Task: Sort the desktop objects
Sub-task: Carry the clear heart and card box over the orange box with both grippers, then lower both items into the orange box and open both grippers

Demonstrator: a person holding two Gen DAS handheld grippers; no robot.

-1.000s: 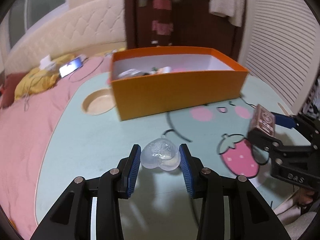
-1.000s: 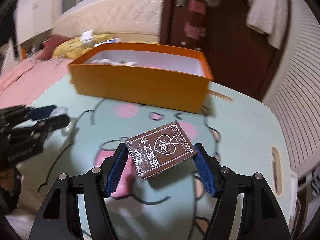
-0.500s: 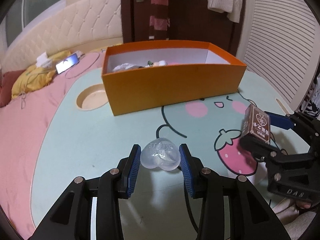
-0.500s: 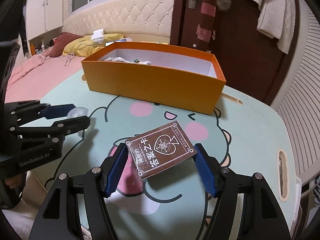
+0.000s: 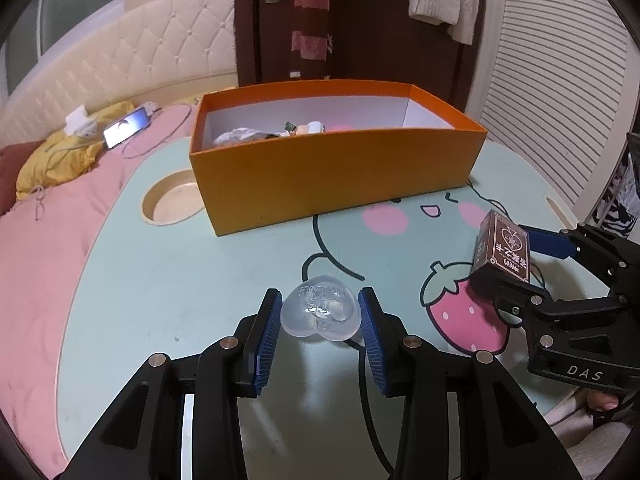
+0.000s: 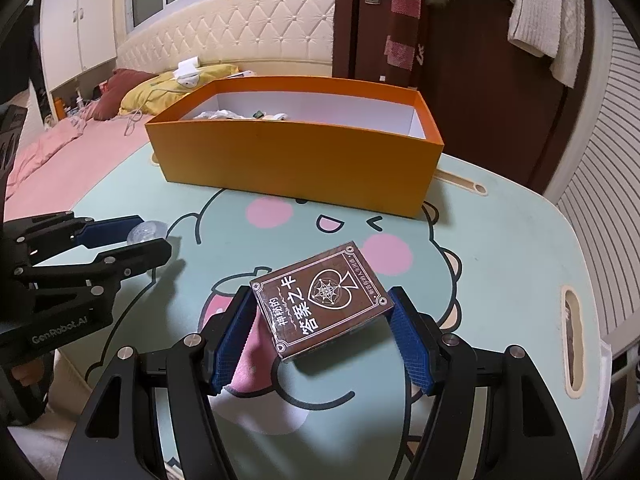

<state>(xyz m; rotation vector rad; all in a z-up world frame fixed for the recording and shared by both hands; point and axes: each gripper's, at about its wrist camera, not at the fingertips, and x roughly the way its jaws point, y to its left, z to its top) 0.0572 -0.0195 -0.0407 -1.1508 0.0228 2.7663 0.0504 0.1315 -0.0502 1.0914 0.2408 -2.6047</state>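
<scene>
My left gripper [image 5: 320,316] is shut on a clear heart-shaped piece [image 5: 320,312] and holds it above the mint-green table [image 5: 168,280]. My right gripper [image 6: 324,320] is shut on a brown card box [image 6: 324,304] with white Chinese lettering, held above the table. The card box also shows in the left wrist view [image 5: 503,250], at the right. The left gripper [image 6: 132,238] with the clear piece [image 6: 146,232] shows at the left of the right wrist view. An open orange box [image 5: 336,176] with several small items inside stands at the back of the table; it also shows in the right wrist view [image 6: 296,164].
A round cup recess [image 5: 172,200] lies in the table left of the orange box. A slot handle [image 6: 572,340] is cut near the table's right edge. A pink bed [image 5: 44,220] with a yellow cloth and a lit phone [image 5: 126,130] lies to the left. A dark door stands behind.
Both grippers have drawn back and up from the orange box, which now looks farther off. Each still holds its object.
</scene>
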